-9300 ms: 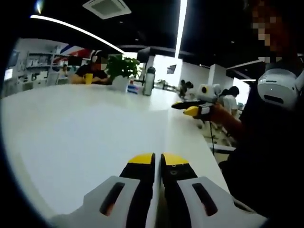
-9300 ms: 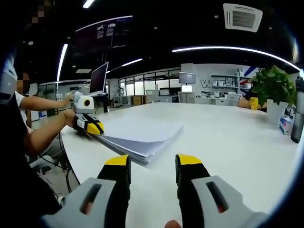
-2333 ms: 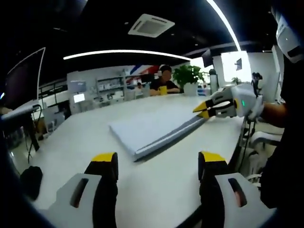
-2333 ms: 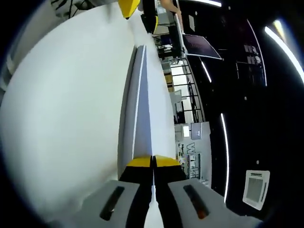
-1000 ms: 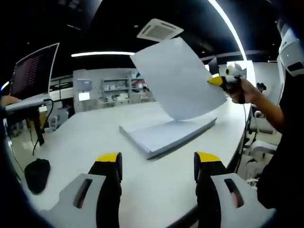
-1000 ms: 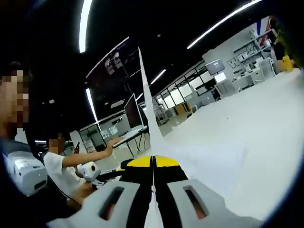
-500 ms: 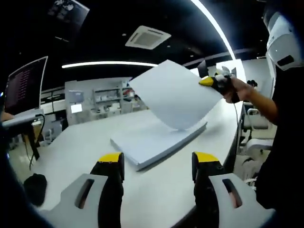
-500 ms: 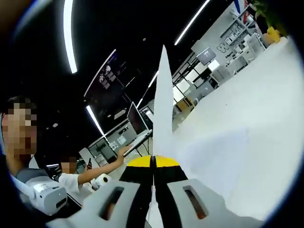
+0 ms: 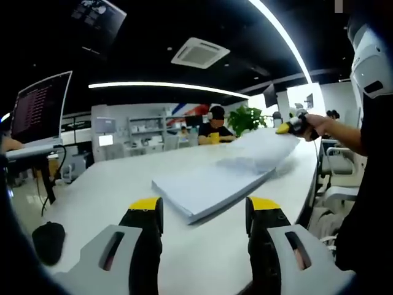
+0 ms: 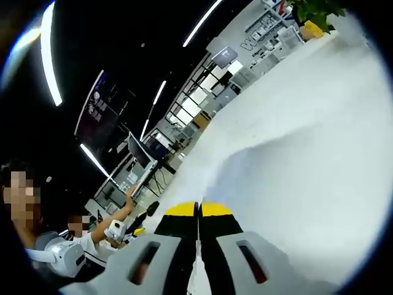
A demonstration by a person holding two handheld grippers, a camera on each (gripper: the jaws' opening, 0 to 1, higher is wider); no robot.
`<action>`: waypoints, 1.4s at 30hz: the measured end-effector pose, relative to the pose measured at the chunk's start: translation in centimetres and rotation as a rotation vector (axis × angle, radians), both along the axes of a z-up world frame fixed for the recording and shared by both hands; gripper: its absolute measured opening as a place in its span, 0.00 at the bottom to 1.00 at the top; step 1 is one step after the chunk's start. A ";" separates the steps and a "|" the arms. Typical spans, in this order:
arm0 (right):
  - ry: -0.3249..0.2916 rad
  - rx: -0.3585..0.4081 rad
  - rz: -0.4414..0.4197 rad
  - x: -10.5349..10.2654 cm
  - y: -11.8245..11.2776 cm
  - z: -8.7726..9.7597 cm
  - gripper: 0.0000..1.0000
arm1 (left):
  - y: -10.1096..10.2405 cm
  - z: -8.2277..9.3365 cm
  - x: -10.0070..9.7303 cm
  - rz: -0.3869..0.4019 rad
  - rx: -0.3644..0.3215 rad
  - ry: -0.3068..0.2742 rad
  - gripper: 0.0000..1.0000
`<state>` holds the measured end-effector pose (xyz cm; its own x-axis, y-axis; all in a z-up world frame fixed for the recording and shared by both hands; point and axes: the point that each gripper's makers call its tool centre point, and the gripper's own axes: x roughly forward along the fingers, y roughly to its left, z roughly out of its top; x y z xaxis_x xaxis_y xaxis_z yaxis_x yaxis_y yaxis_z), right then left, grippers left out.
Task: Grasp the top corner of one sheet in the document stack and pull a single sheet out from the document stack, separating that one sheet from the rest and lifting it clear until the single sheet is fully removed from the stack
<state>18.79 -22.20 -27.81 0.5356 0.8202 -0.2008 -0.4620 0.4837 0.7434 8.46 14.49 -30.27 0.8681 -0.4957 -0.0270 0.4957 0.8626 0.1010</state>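
Sheet (image 9: 261, 149) — pale, curved — pinched in right claw (image 9: 286, 128).

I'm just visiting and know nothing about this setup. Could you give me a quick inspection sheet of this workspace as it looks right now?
Surface: white table, long and plain.
Job's things: document stack lying flat; single sheet pinched at a corner, low over the stack.
Clutter: dark object at the table's near left edge.
Grippers: left gripper jaws apart, holding nothing; right gripper jaws closed on the sheet.
Cables: nothing seen.
Surroundings: office with ceiling lights, monitor, potted plant, seated people.
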 end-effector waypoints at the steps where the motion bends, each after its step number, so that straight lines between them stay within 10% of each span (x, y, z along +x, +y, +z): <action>1: 0.021 -0.006 0.002 0.0 -0.5 -0.5 0.01 | 0.0 0.0 0.1 0.000 -0.002 0.001 0.53; 6: 0.122 -0.111 -0.011 0.9 -3.8 -4.3 0.01 | 0.2 -0.5 0.3 -0.001 -0.014 0.010 0.53; 12: 0.220 -0.047 0.027 0.6 -5.5 -5.2 0.01 | 0.1 -0.9 0.4 -0.005 -0.026 0.017 0.53; 16: 0.281 -0.193 0.033 0.8 -8.5 -7.4 0.01 | 0.3 -0.8 0.5 0.011 -0.036 0.010 0.52; 23: 0.274 -0.240 -0.024 1.2 -11.4 -6.3 0.01 | 0.8 -0.8 0.6 0.017 -0.042 0.005 0.51; 32: 0.294 -0.538 -0.090 0.6 -17.2 -8.6 0.01 | 0.7 -1.0 0.7 0.021 -0.016 0.012 0.49; 42: 0.264 -0.623 -0.144 0.2 -18.0 -9.0 0.02 | 1.0 -0.9 0.1 0.033 -0.020 0.012 0.49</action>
